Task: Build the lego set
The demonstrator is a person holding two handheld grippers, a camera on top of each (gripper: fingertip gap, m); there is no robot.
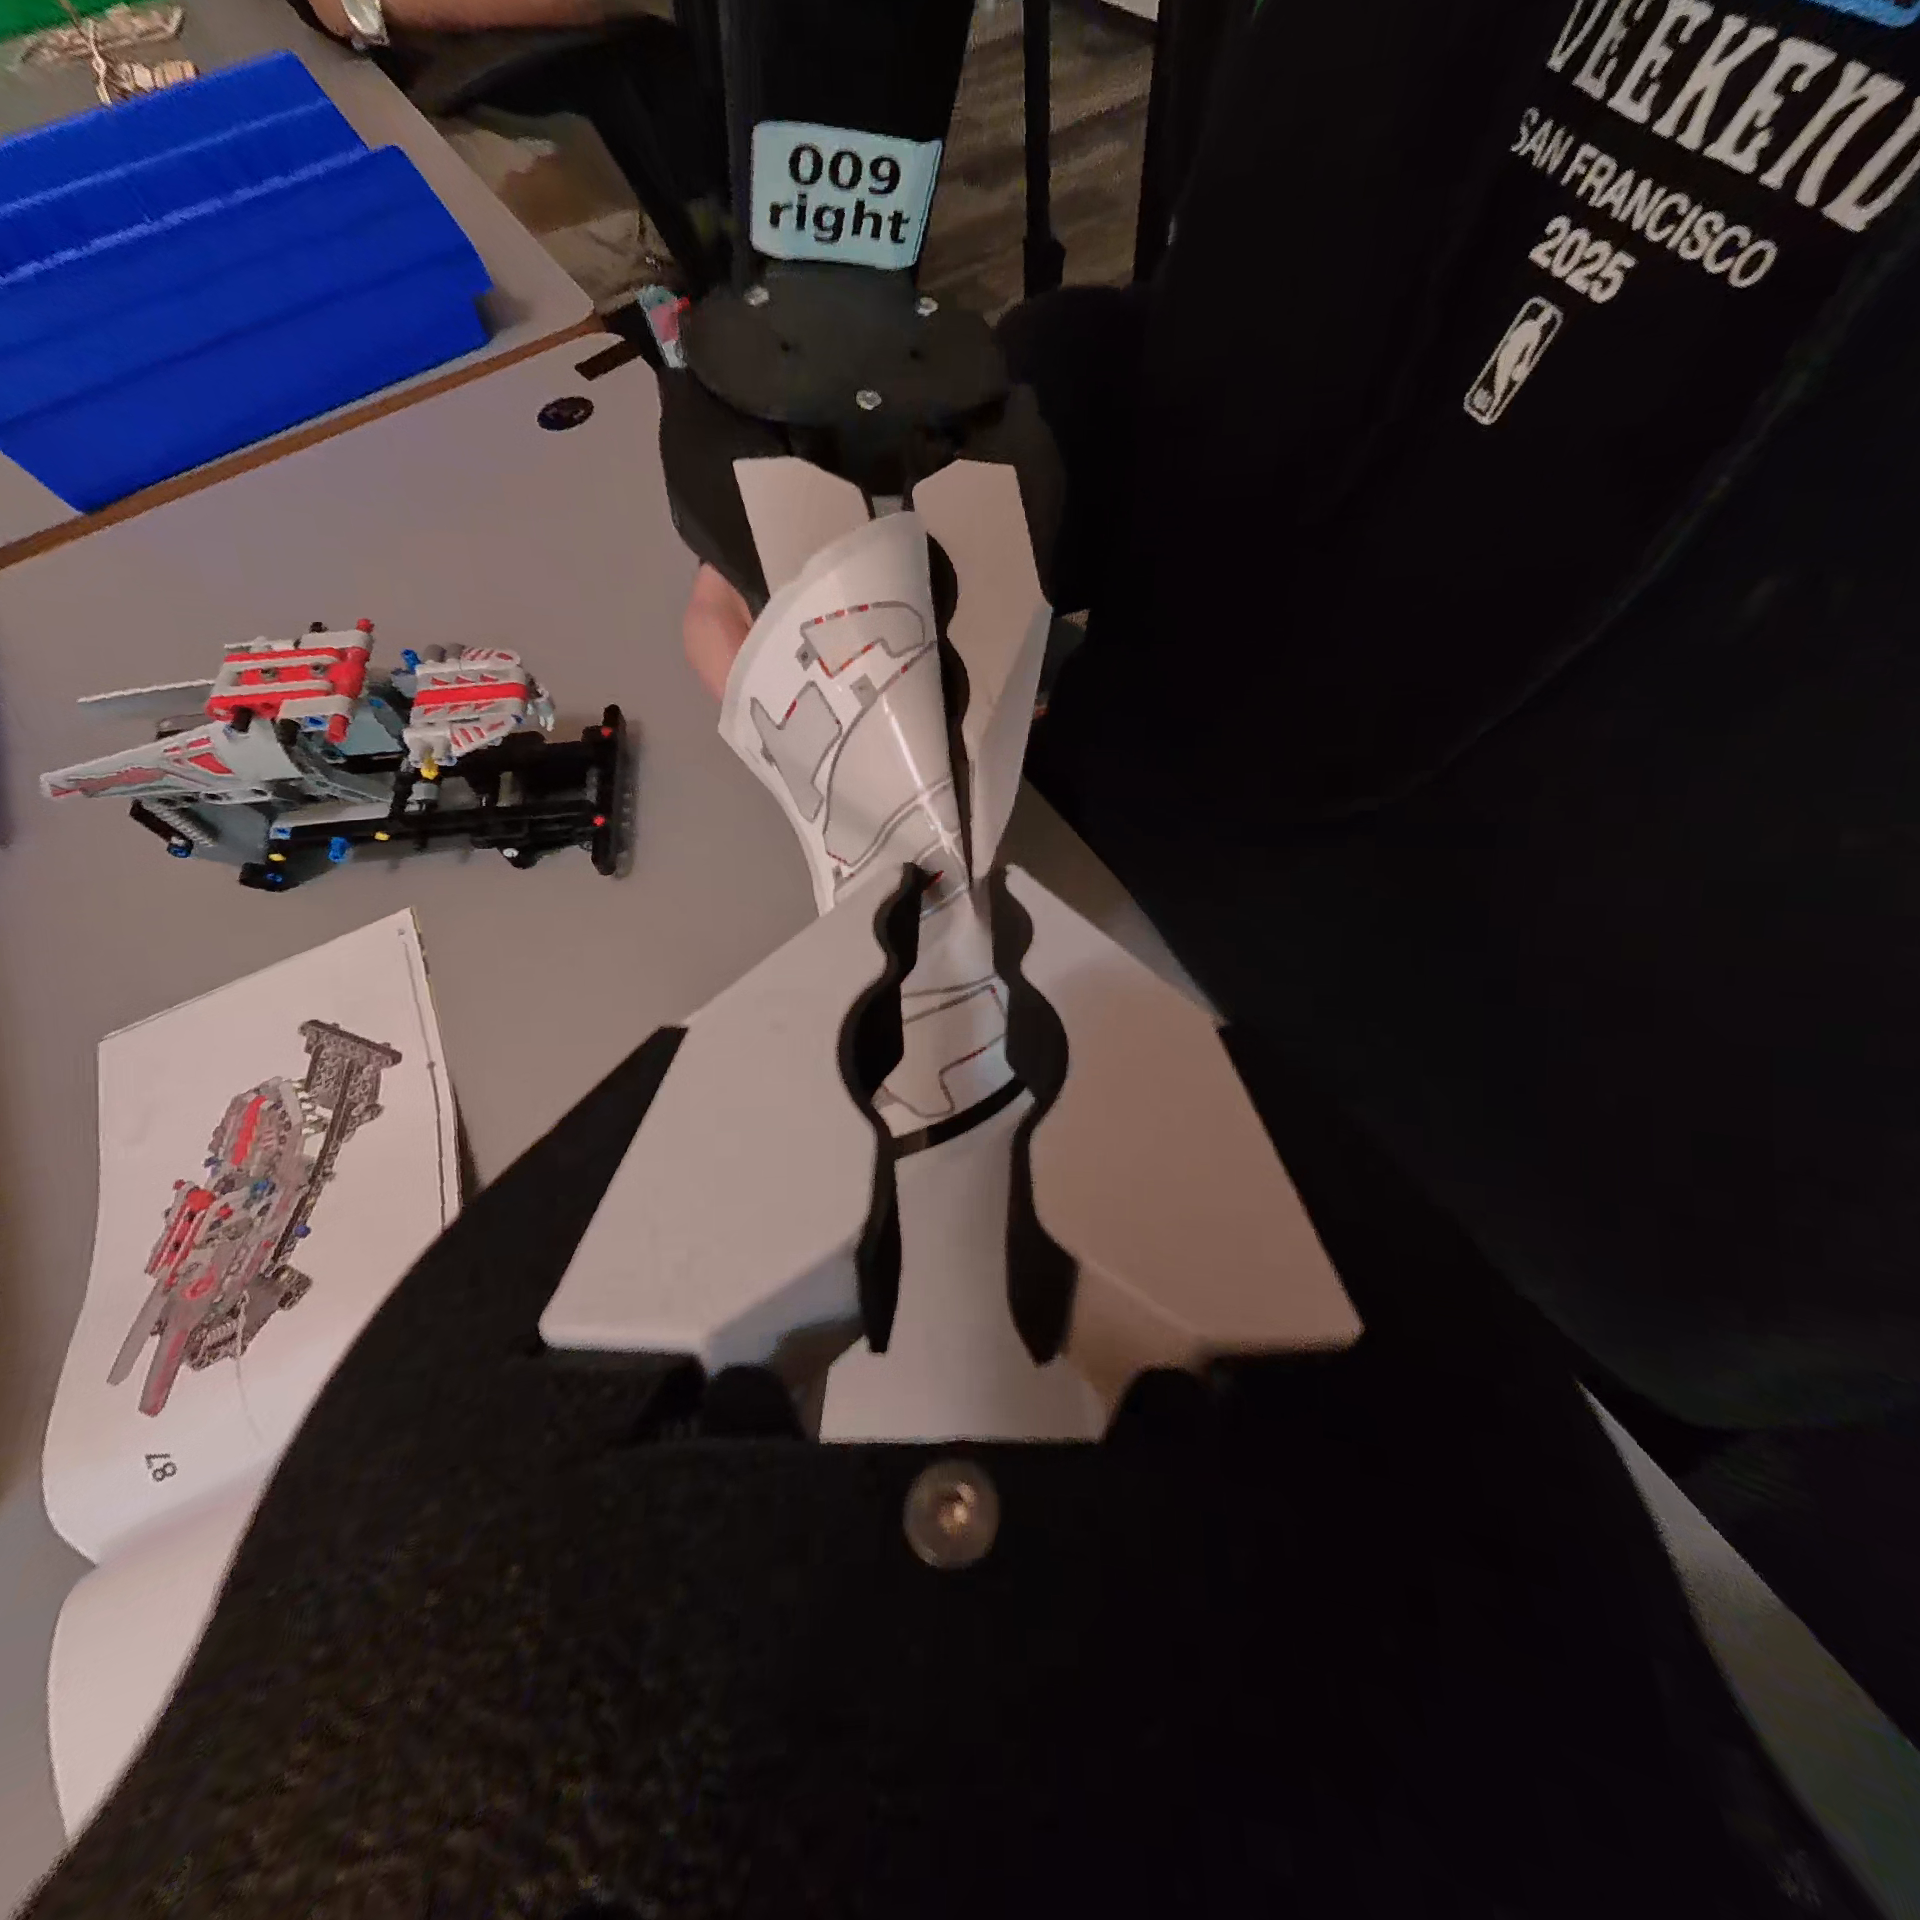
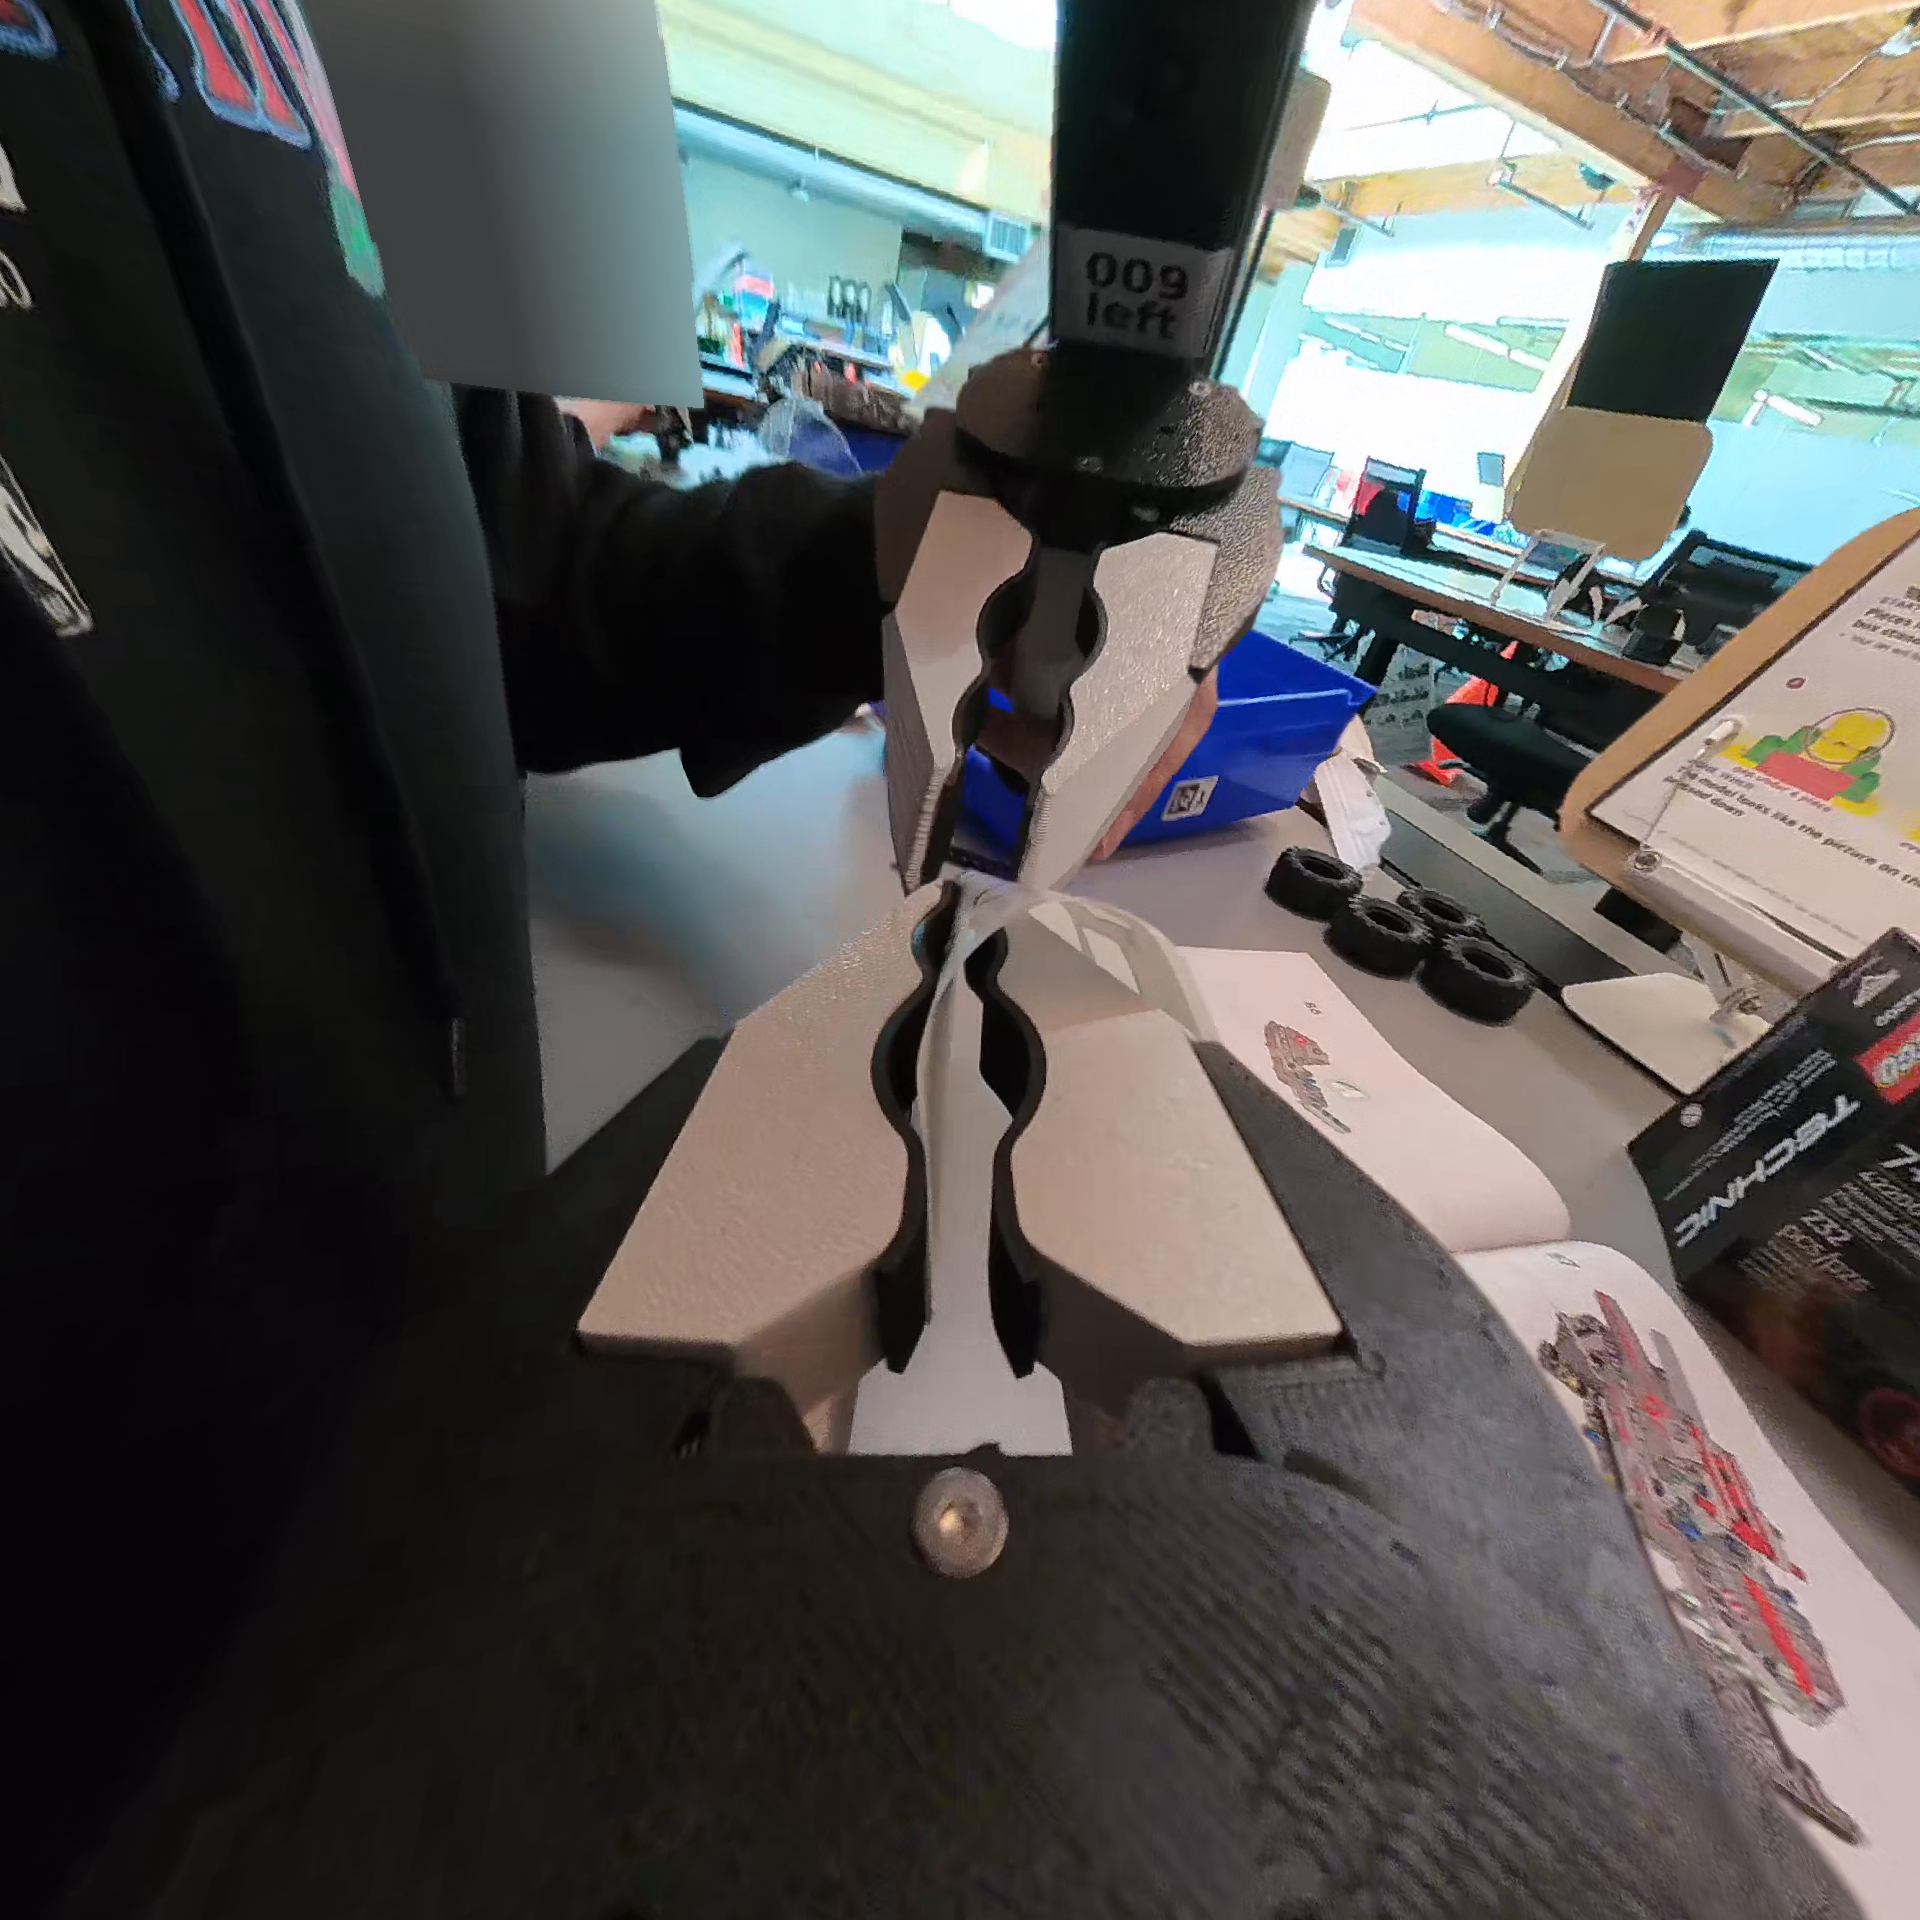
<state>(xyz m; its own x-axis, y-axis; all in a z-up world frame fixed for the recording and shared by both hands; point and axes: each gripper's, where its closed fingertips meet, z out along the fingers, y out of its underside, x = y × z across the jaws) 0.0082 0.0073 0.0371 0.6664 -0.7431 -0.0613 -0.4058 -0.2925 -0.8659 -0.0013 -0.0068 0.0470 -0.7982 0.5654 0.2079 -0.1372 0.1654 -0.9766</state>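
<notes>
A white sticker sheet [image 1: 862,707] with grey and red outlined shapes is curled and held in the air between both grippers. My left gripper [image 1: 951,883] is shut on its near end. My right gripper [image 2: 951,904] is shut on the other end, where the sheet [image 2: 961,1174] runs between its fingers. The two grippers face each other tip to tip. The partly built grey, red and black lego vehicle [image 1: 343,748] lies on the grey table [image 1: 499,540] to the left, apart from both grippers.
The open instruction booklet [image 1: 260,1226] lies at the front left and also shows in the right wrist view [image 2: 1403,1101]. Several black tyres [image 2: 1403,925], the dark set box [image 2: 1808,1143], a sign stand [image 2: 1766,748] and blue bins [image 1: 208,281] sit around. A person in black stands close. Both grippers' tips are close together, under 4 cm apart.
</notes>
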